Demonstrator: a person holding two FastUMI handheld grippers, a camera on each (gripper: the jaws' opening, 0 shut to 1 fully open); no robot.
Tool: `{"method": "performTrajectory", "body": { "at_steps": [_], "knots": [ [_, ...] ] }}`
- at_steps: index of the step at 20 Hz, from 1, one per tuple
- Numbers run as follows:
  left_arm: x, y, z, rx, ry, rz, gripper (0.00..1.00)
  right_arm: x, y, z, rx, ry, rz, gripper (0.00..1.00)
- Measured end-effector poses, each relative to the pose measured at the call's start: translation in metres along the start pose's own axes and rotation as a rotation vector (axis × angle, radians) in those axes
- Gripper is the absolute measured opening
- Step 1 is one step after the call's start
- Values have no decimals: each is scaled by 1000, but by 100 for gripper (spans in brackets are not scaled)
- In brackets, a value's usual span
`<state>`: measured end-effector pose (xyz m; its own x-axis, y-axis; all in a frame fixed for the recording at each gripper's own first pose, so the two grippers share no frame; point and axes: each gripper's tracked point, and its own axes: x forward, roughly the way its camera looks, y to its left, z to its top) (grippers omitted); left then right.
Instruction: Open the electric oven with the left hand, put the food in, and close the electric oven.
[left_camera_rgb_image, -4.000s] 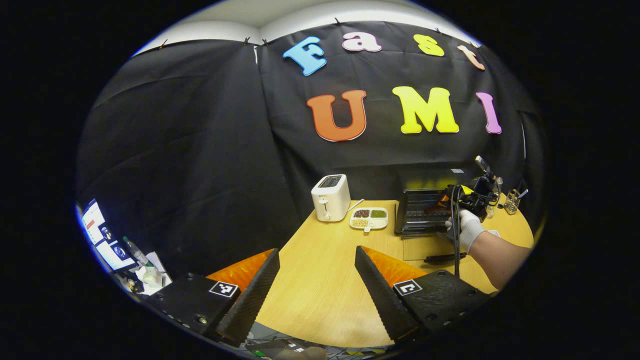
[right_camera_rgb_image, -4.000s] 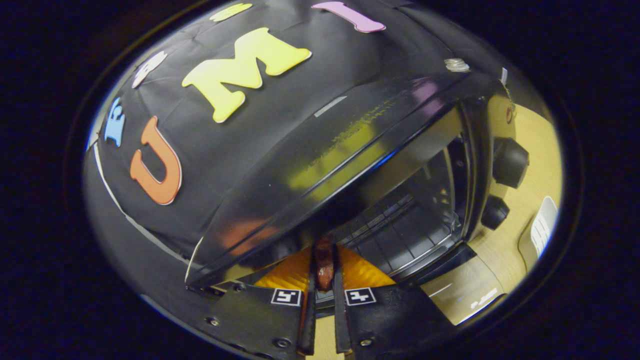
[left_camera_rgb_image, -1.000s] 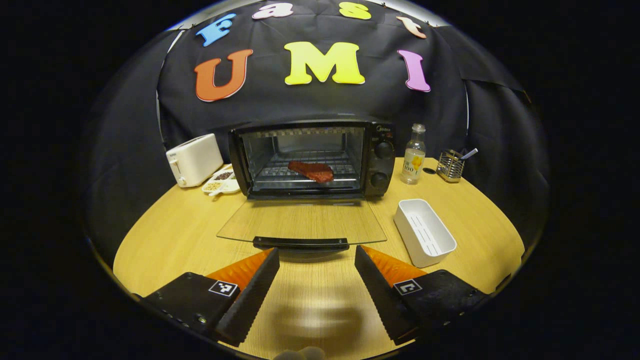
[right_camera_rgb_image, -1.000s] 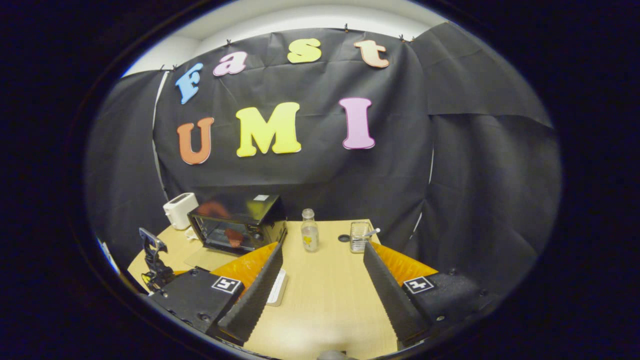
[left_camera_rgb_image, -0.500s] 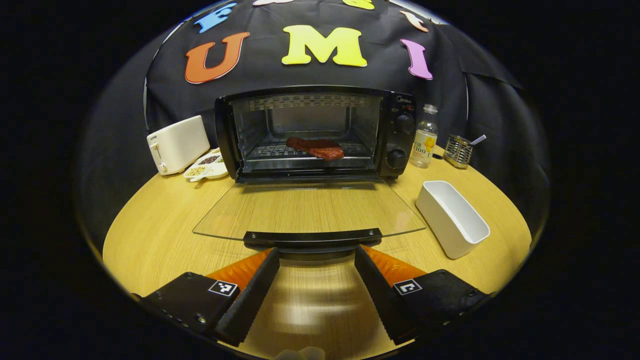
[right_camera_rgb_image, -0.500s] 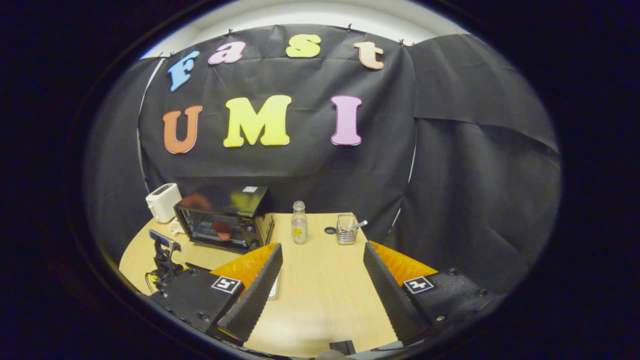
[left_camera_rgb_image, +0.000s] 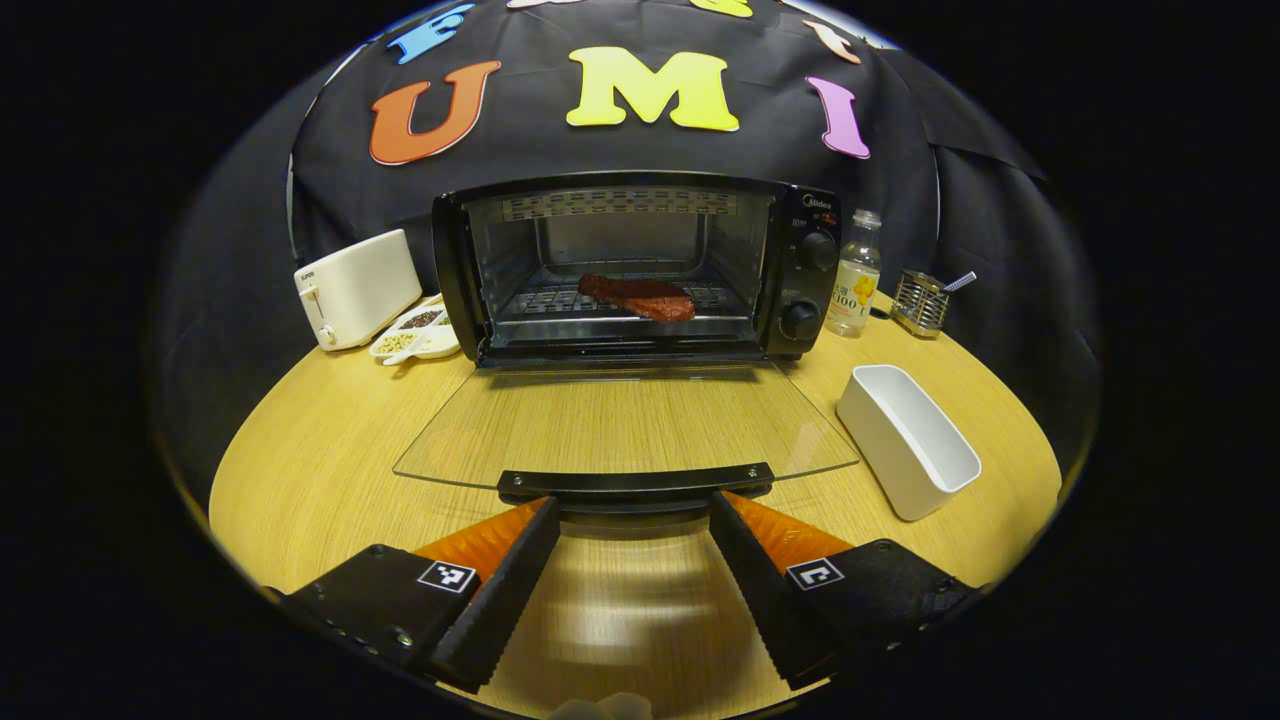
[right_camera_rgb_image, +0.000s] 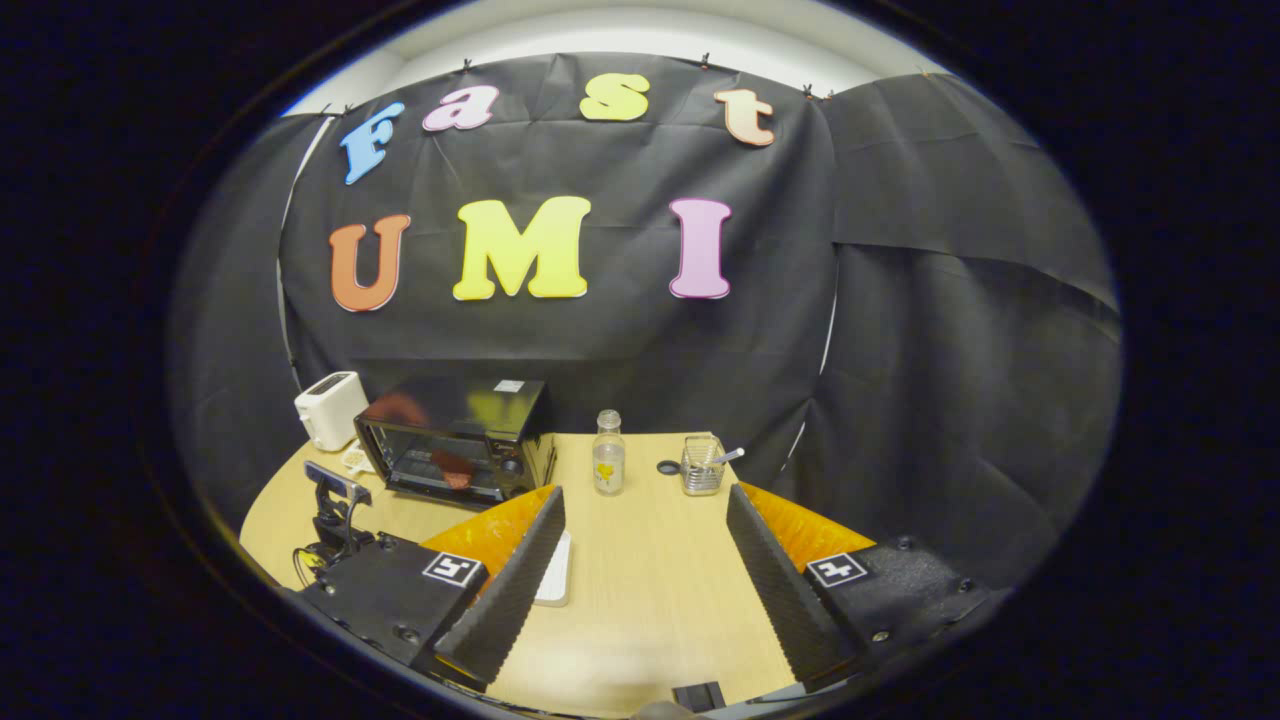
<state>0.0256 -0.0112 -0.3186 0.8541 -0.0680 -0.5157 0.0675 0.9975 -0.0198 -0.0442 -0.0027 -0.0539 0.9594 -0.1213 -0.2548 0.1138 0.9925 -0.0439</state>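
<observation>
Your left tool is released, fingers spread just short of the door handle at 12 o'clock; the oven gapes open — the meat lies on its rack; your right tool is released over the table.

Left claw, right claw: ribbed wedge fingers, square tag markers, screws on bodies.
</observation>
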Motion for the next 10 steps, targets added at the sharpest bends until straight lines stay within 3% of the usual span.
{"method": "performTrajectory", "body": {
  "at_steps": [10],
  "knots": [
    [-17,7,94,-38,-152,-6,97,-1,-10,2,32,-26,15,100]
  ]
}}
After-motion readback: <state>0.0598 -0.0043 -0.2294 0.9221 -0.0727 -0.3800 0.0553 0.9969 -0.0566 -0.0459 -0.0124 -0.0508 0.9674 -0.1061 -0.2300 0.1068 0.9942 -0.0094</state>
